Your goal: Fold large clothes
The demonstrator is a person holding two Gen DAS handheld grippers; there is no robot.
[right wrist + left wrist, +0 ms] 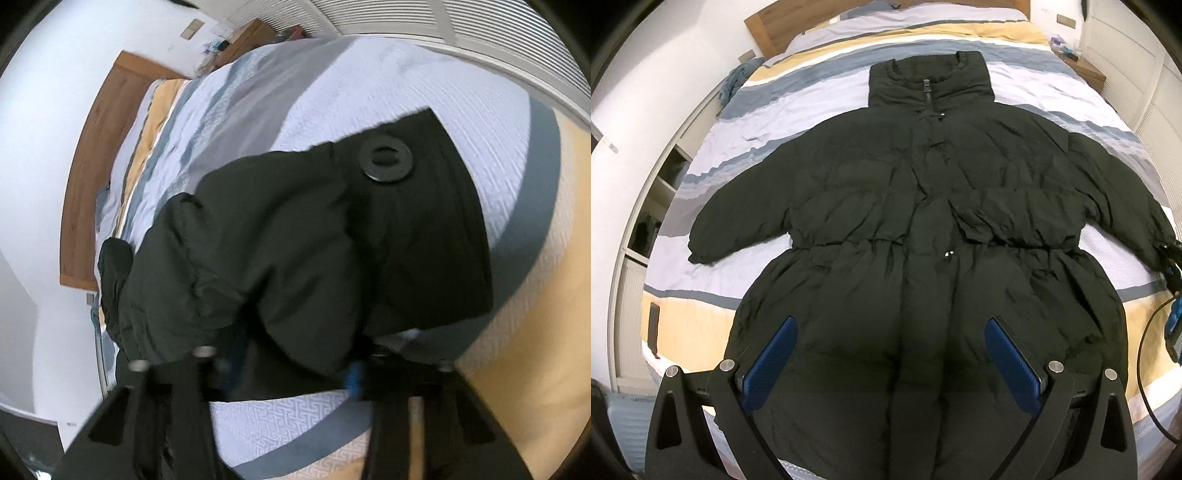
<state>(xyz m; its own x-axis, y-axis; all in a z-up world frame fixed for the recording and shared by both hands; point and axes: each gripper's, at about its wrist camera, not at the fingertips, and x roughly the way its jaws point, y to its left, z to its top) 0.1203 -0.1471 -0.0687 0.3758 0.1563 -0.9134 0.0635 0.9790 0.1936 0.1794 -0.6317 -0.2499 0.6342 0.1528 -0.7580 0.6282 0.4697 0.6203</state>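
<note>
1. The black puffer coat [923, 206] lies front-up, spread across the striped bed cover [768, 122], filling the middle of the left wrist frame.
2. The left gripper [890, 354] hovers wide open over the hem, empty.
3. The right gripper [291, 369] is clamped on the sleeve cuff [406, 229], lower centre of its frame.
4. Padded, soft and likely slippery, the coat will spring back; cuffs and hem corners seem the surest holds.
</note>
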